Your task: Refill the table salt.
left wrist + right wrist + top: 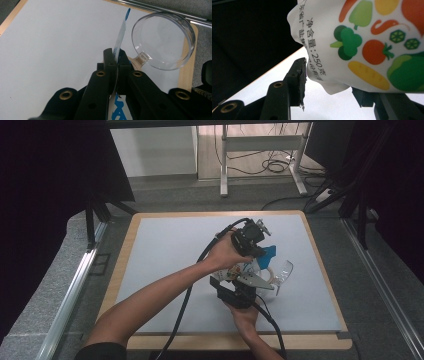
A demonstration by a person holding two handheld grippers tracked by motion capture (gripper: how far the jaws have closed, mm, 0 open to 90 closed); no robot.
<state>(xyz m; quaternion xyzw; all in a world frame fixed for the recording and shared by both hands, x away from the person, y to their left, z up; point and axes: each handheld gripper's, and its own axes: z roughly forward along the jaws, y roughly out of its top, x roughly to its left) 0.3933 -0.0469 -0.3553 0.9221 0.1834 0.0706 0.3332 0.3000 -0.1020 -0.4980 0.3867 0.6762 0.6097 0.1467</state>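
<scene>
Five items, largest first.

1. Wooden board [123,262]: forms the table top and lies under both pairs of fingers. Its edge shows as a pale brown border on all sides.

2. Pale grey mat [165,255]: covers almost the whole board. It is the surface beneath and beyond the fingers in both gripper views.

3. Left gripper [116,56]: black, held in the person's left hand [227,252], the farther of the two in the high view. Its fingers are closed tight. They pinch a thin blue and white seam of the pouch, which stands edge-on between the pads and rises past the fingertips.

4. Right gripper [332,85]: black, held in the person's right hand [245,315], nearer the person's edge of the mat. Its fingers stand partly apart with the pouch's crumpled lower corner between them. The pad [302,75] at the left of its own view touches the film. The opposite finger is partly hidden behind the pouch, so whether the pair is pressing cannot be told.

5. Pouch [367,37]: white film printed with broccoli, tomato, peppers and a yellow vegetable, plus a line of dark text. It hangs clear of the mat, above the right fingers and held at one seam by the left fingers.

6. Clear round dish [162,40]: transparent plastic with a short stub on its rim. It is just beyond the left fingertips and to the right of them in that view, apart from the pads.
</scene>
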